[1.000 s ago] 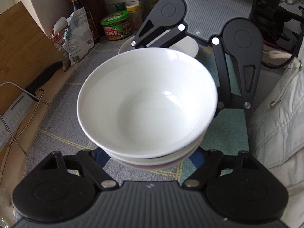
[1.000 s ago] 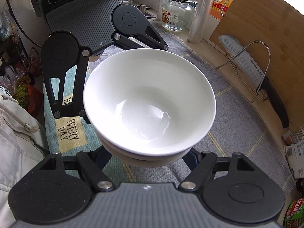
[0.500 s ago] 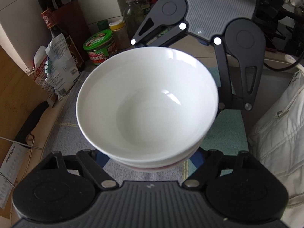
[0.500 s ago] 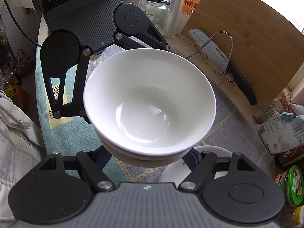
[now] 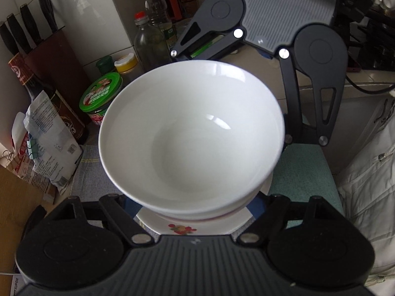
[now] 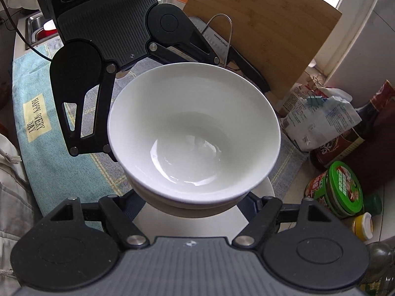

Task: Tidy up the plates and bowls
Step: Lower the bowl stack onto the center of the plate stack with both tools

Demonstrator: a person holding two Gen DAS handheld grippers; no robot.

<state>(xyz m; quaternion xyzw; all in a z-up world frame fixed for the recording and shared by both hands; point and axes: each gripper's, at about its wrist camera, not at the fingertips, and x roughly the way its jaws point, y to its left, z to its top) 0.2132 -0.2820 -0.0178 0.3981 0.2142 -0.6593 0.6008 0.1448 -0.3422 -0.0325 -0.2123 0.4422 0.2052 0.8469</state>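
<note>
While both grippers face each other across the load, a stack of white bowls (image 5: 190, 135) hangs between them above the counter. The left gripper (image 5: 191, 207) clamps the stack from its own side, its jaws set at a middling width around the lower bowls; its fingertips are hidden under the bowl walls. The right gripper (image 6: 195, 202) clamps the same stack from the opposite side in the same manner, with its fingertips likewise hidden.

The top bowl is upright and empty (the right wrist view shows a wet sheen in its bottom). At least two bowl rims are visible, nested one below the other.

Directly beneath the stack lies a white plate (image 5: 192, 227) with a small red and green print near its edge. Whether the lowest bowl touches the plate cannot be told. The plate rests on a checked cloth (image 6: 56, 153) with a "HAPPY VERY DAY" label.

Beside the plate stand a green-lidded jar (image 5: 100, 96), a dark sauce bottle (image 6: 345, 143), a clipped paper bag (image 5: 48, 145) and a knife block (image 5: 56, 69). A wooden cutting board (image 6: 259, 24) leans against the wall behind a wire rack (image 6: 228, 34).
</note>
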